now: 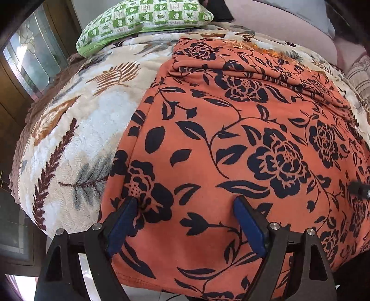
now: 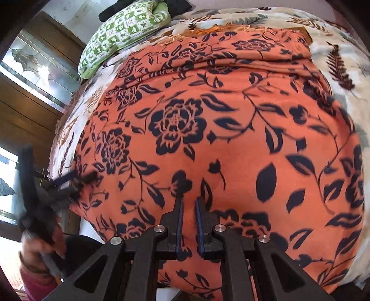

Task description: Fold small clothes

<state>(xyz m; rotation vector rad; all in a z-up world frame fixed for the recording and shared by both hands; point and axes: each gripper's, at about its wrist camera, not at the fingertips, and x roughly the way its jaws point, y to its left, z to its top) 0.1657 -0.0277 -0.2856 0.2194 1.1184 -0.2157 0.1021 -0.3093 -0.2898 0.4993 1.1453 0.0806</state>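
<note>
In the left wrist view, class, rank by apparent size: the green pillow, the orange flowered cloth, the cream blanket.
1. Orange flowered cloth, though nearness to the camera enlarges it.
2. Cream blanket, partly covered by the cloth.
3. Green pillow, farthest away.

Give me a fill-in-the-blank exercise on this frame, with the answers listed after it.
1. The orange garment is printed with dark ____ and leaves.
2. The left hand-held gripper has its fingers spread ____ over the near edge of the garment.
3. The pillow beyond the garment is checked white and ____.
4. The right hand-held gripper has its fingers nearly ____, with only a narrow gap between them.

Missing words: flowers; open; green; closed
</note>
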